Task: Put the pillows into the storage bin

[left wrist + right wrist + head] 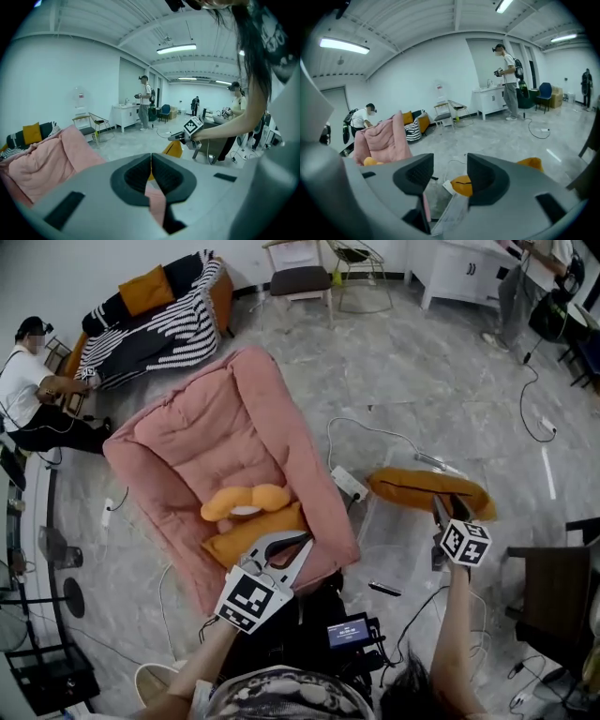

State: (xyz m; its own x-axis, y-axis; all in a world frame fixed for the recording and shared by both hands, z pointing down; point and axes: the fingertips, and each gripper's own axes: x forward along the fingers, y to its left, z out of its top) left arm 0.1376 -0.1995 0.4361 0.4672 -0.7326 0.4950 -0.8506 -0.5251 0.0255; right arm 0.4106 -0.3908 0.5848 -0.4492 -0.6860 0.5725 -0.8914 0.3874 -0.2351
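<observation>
Head view: the right gripper (pixel 441 512) hangs over the floor pillow (pixel 412 486), well apart from the pink lounger (pixel 216 427), where a second pillow (pixel 246 542) lies under the left gripper (pixel 298 545). I judge the pick-up step is in hand, and no storage bin shows plainly. Left gripper view: jaws closed together, nothing held, pink fabric below. Right gripper view: jaws stand wide and empty, the floor pillow just beyond them. The next move likely calls for dropping onto it and closing, while minding the power strip (pixel 446 186) just beside it.
</observation>
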